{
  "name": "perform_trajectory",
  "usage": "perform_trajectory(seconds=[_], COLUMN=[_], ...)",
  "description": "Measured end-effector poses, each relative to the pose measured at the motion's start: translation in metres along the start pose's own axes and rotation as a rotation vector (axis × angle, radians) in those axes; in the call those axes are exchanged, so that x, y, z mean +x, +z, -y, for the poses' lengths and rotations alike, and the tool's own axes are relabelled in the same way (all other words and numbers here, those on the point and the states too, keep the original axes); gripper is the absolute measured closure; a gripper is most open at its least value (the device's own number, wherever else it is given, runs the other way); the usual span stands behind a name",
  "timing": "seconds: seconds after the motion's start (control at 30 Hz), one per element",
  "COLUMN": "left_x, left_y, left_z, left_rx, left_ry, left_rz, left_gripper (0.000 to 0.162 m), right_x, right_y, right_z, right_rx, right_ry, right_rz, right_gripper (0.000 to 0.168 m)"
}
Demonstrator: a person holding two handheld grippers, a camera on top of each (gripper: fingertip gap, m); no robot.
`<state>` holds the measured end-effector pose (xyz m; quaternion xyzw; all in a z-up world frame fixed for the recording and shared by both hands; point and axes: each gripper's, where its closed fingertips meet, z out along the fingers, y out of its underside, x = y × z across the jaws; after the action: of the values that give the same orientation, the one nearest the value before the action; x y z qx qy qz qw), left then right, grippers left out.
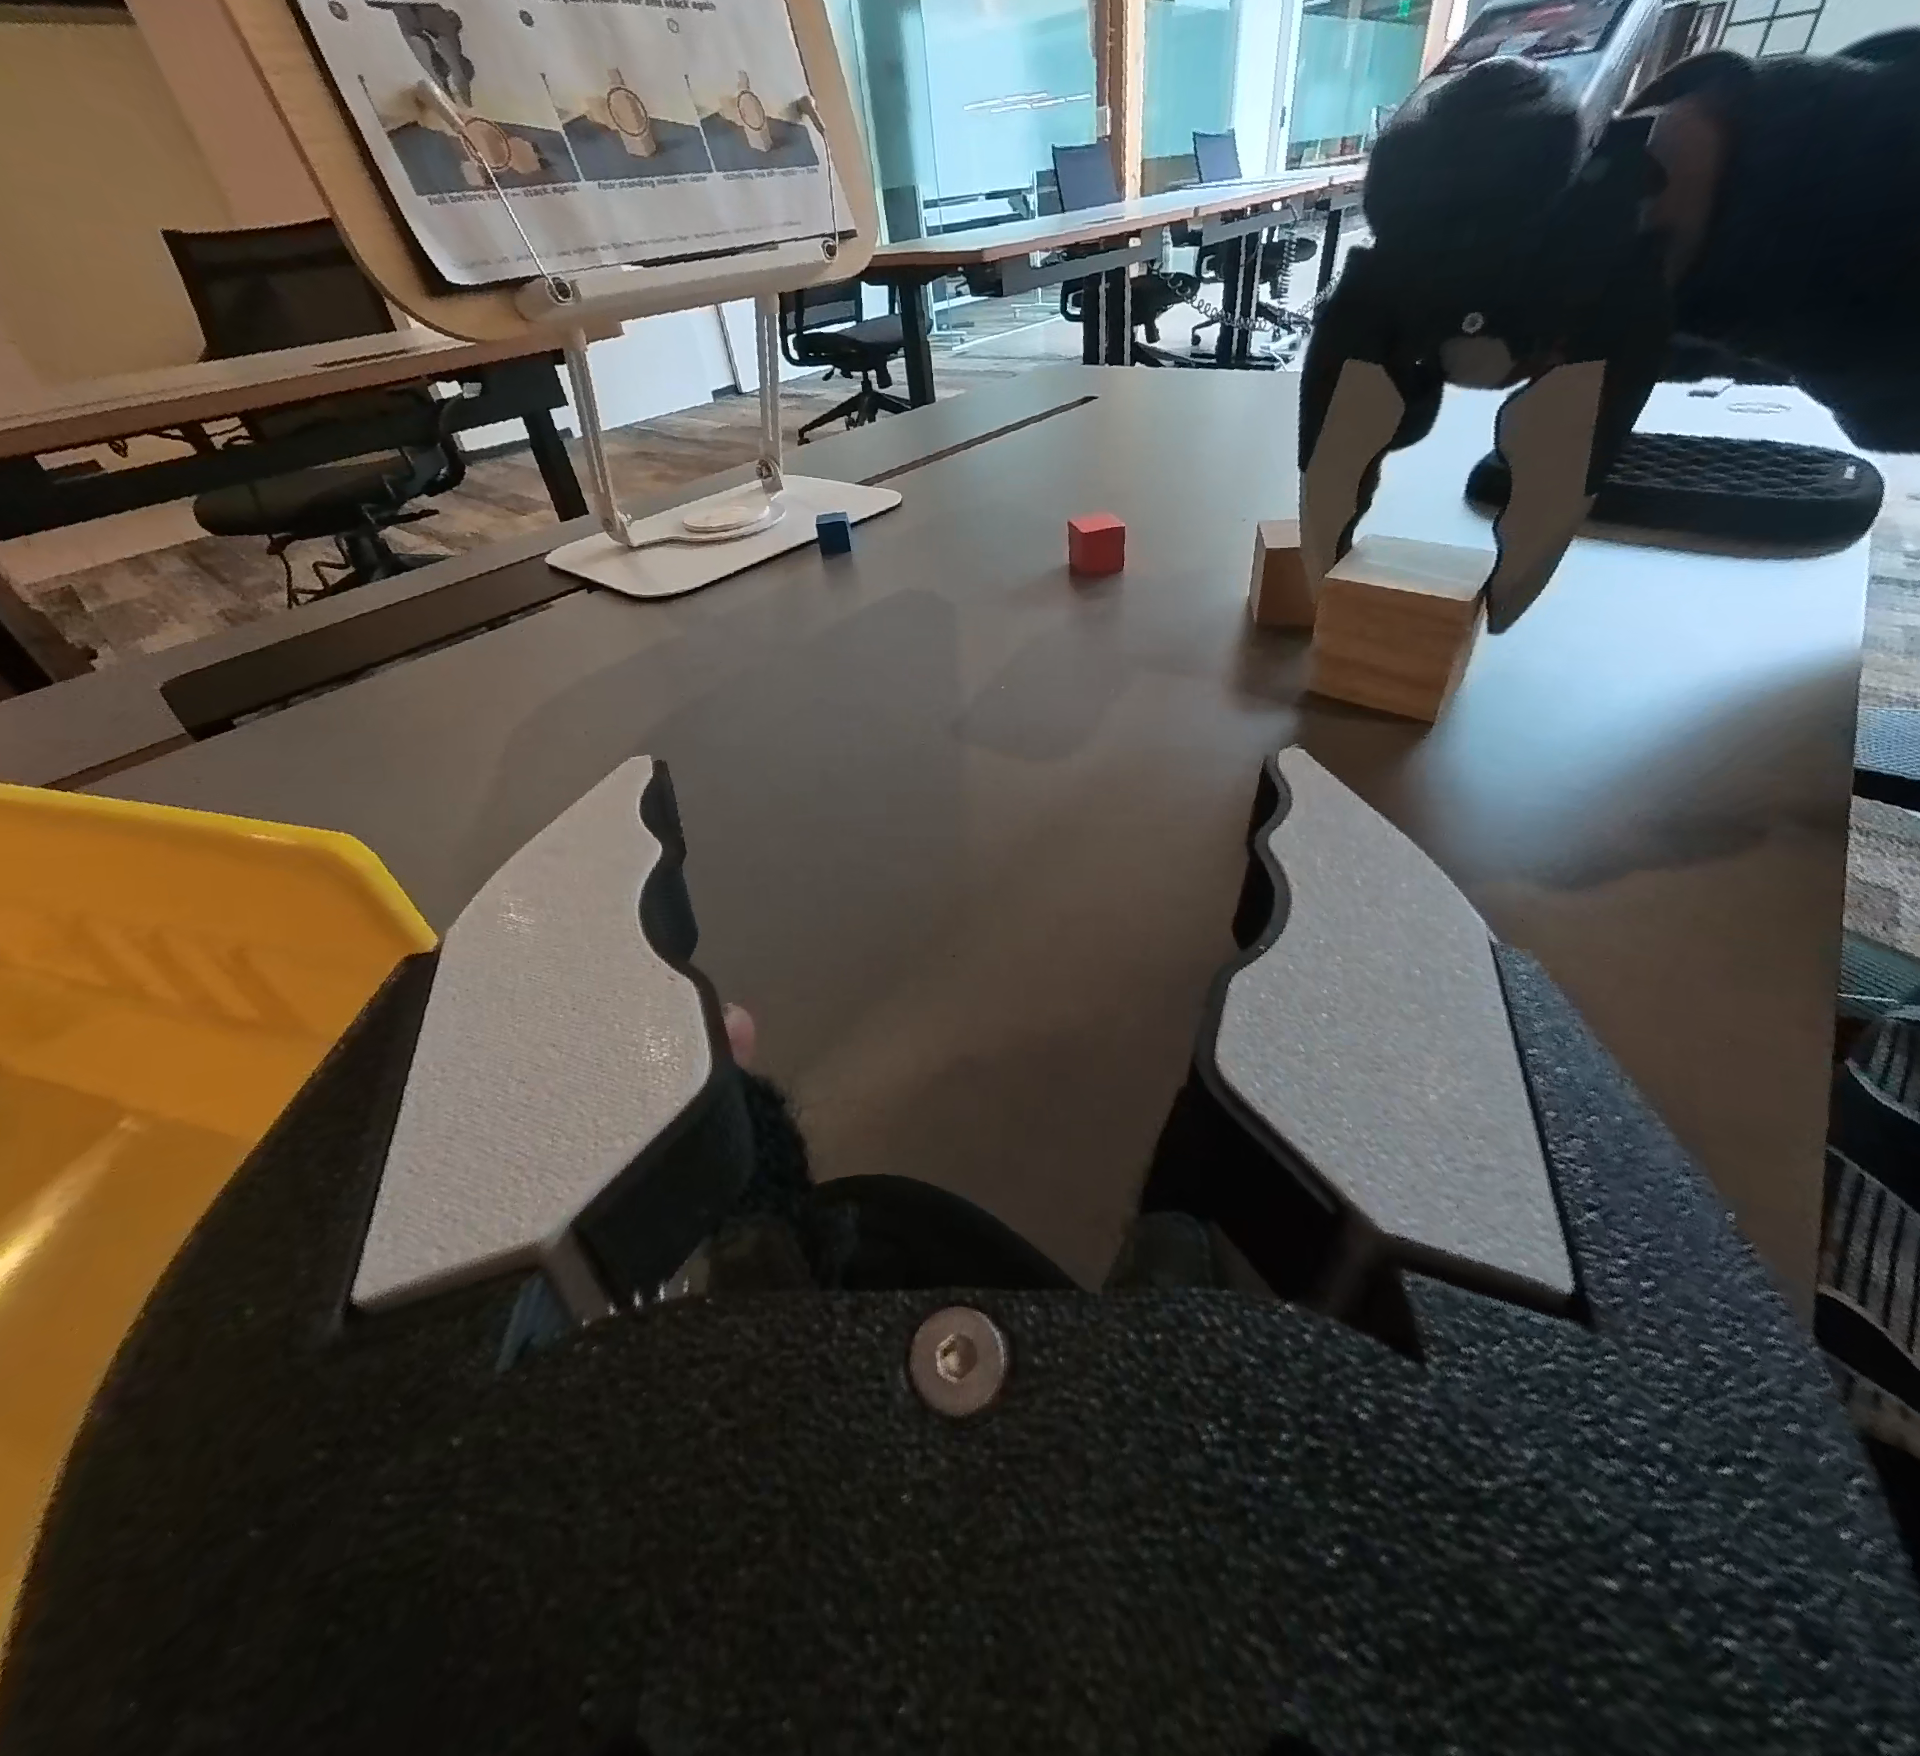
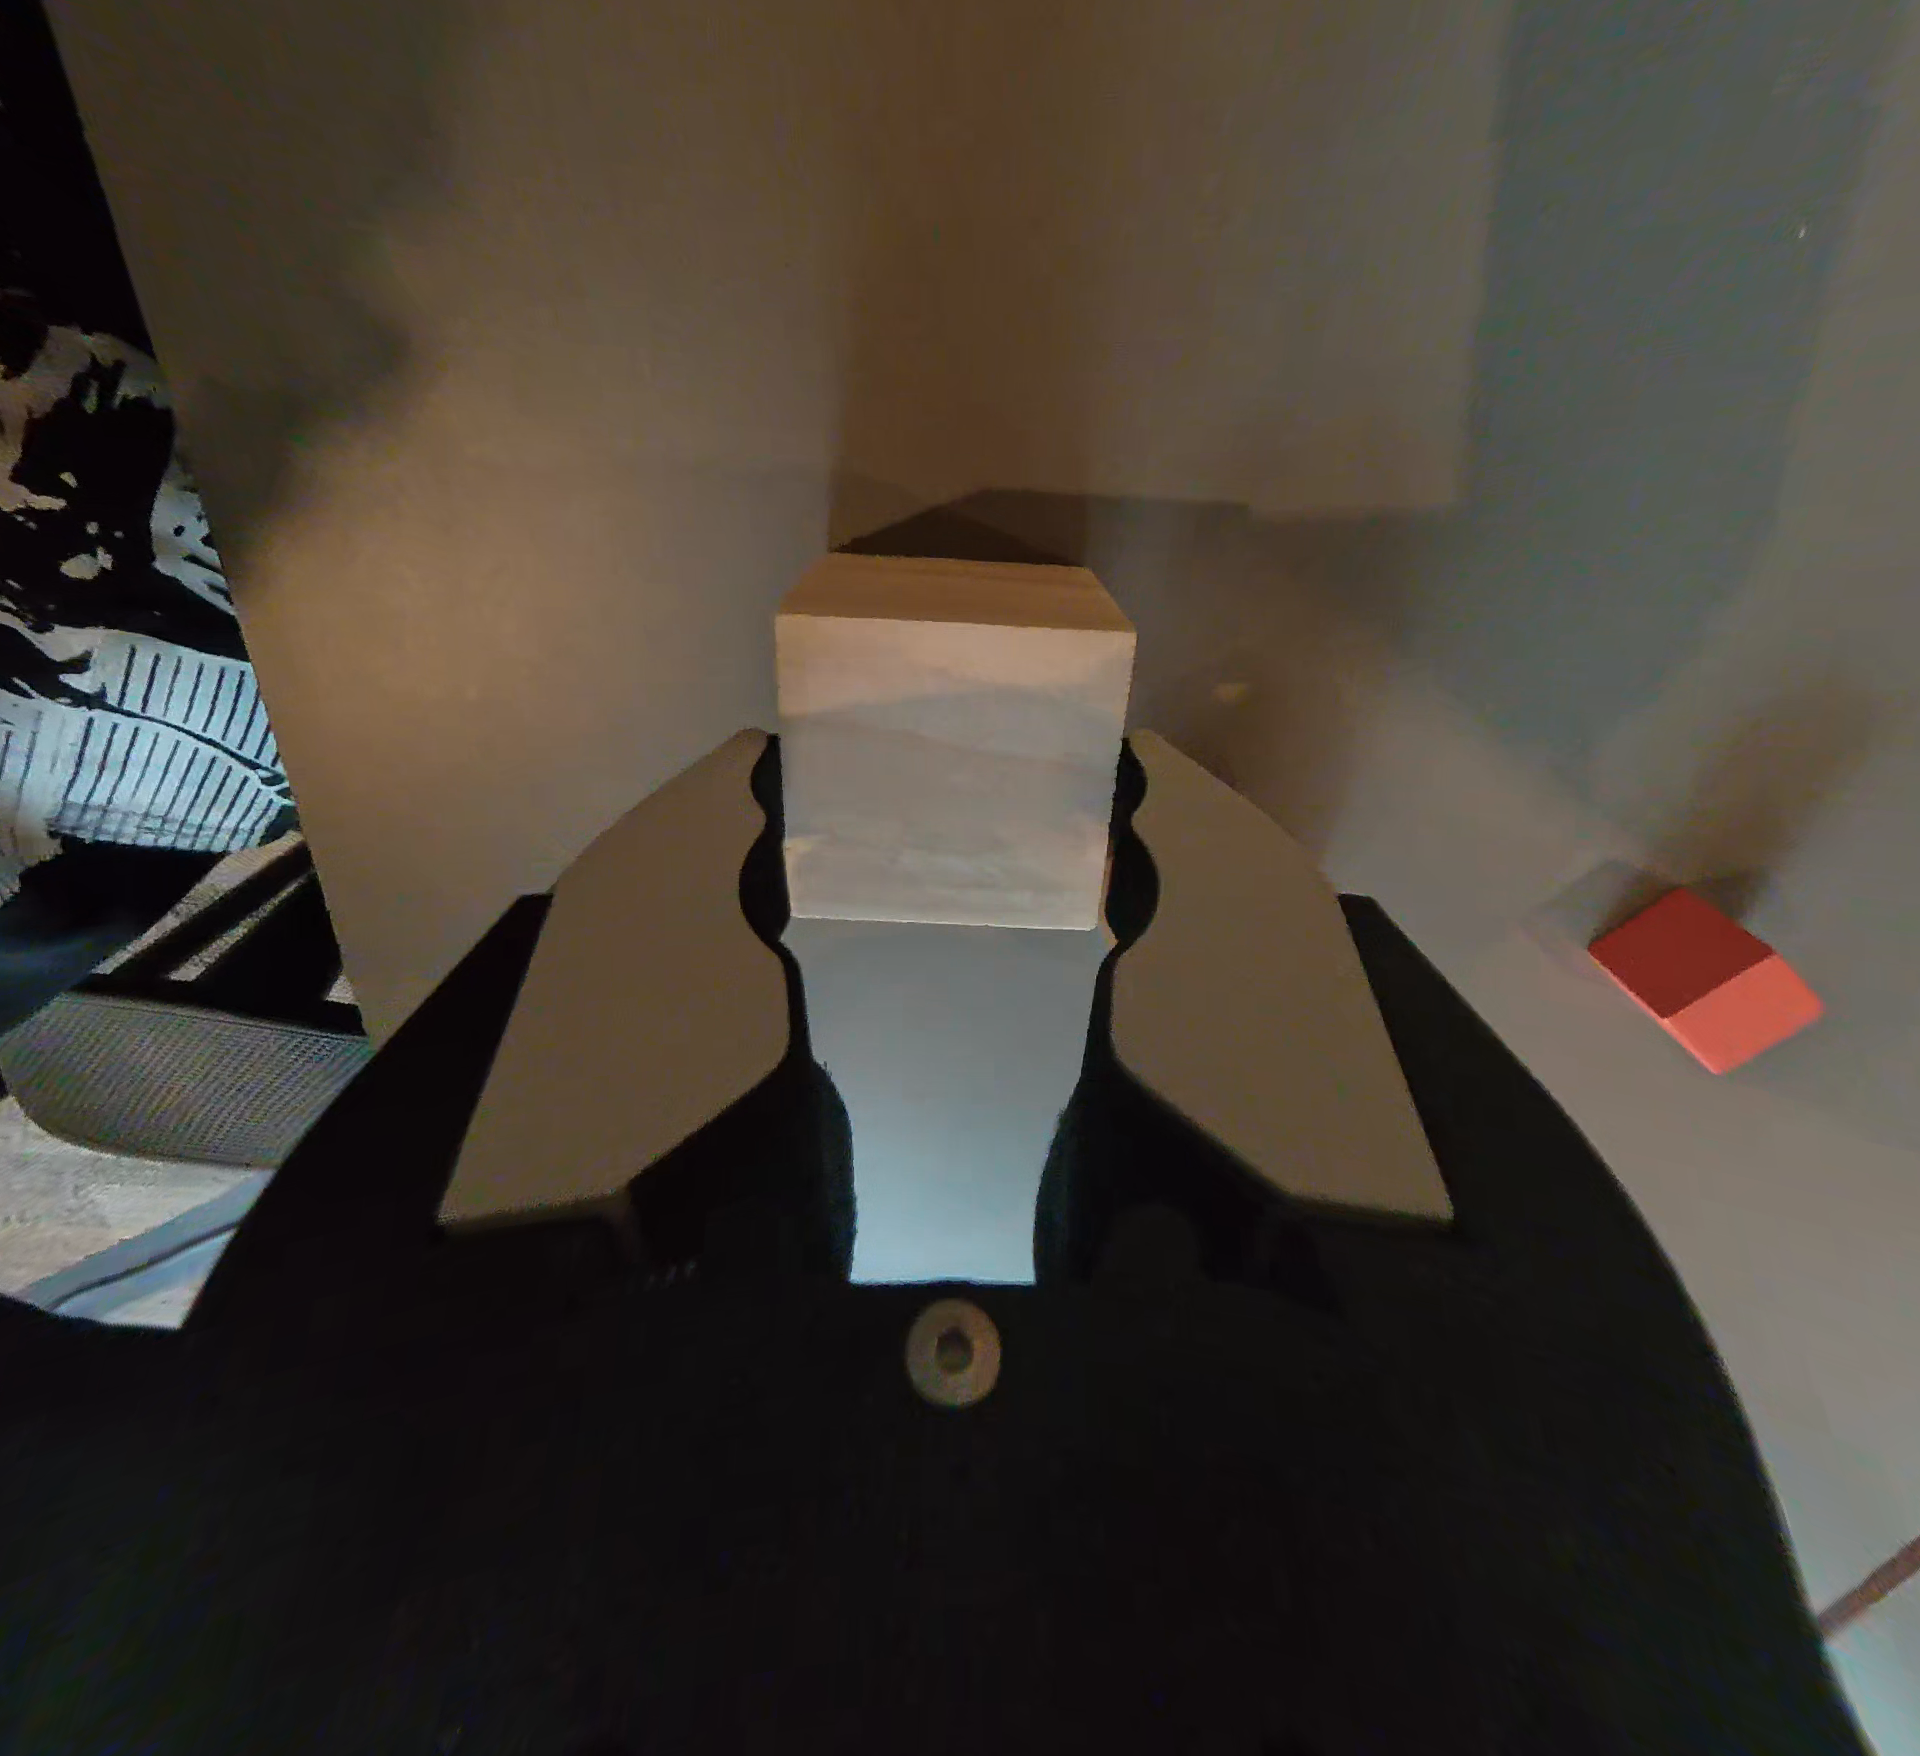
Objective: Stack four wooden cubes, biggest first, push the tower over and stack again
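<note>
The right gripper [image 2: 945, 771] straddles the big wooden cube [image 2: 951, 771], its jaws spread around the cube's sides; whether they already pinch it, I cannot tell. A smaller wooden cube [image 1: 1280, 572] sits just beyond one fingertip and could get knocked aside. The red cube [image 1: 1096, 544] and blue cube [image 1: 833, 532] lie well apart. The left gripper [image 1: 961, 823] hangs released, empty.

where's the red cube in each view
Left wrist view: red cube stands on the table's far middle, left of the two plain wooden cubes.
Right wrist view: red cube lies at the right edge.
Shared landmark: the big wooden cube between the right gripper's fingers.
</note>
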<state>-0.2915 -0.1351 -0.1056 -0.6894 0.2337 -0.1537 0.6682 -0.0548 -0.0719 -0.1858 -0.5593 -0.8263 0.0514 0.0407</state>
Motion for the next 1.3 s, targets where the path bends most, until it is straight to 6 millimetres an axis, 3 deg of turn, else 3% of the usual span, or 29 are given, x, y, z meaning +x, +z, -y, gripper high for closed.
perform_trajectory(seconds=[0.2,0.4,0.53,0.7,1.0,1.3], left_x=[0.000,0.000,0.000,0.001,0.002,0.002], left_y=[-0.001,-0.002,-0.003,-0.003,-0.003,-0.003], left_z=[0.001,0.002,0.003,0.003,0.003,0.003], left_rx=[0.011,0.018,0.021,0.023,0.021,0.024], left_ry=[-0.009,-0.007,-0.006,0.005,0.014,0.017], left_rz=[-0.003,-0.001,-0.002,0.002,0.001,-0.001], left_gripper=[0.059,0.060,0.060,0.061,0.061,0.063], right_x=[0.014,0.045,0.064,0.087,0.108,0.115], right_y=[-0.022,-0.044,-0.043,-0.022,0.008,0.021], right_z=[0.021,0.078,0.118,0.149,0.168,0.168], right_rx=[0.005,0.053,0.083,0.066,0.064,0.027], right_ry=[-0.069,-0.191,-0.305,-0.399,-0.510,-0.519], right_rz=[-0.012,-0.010,0.006,0.029,0.092,0.103], right_gripper=[0.109,0.109,0.109,0.109,0.109,0.109])
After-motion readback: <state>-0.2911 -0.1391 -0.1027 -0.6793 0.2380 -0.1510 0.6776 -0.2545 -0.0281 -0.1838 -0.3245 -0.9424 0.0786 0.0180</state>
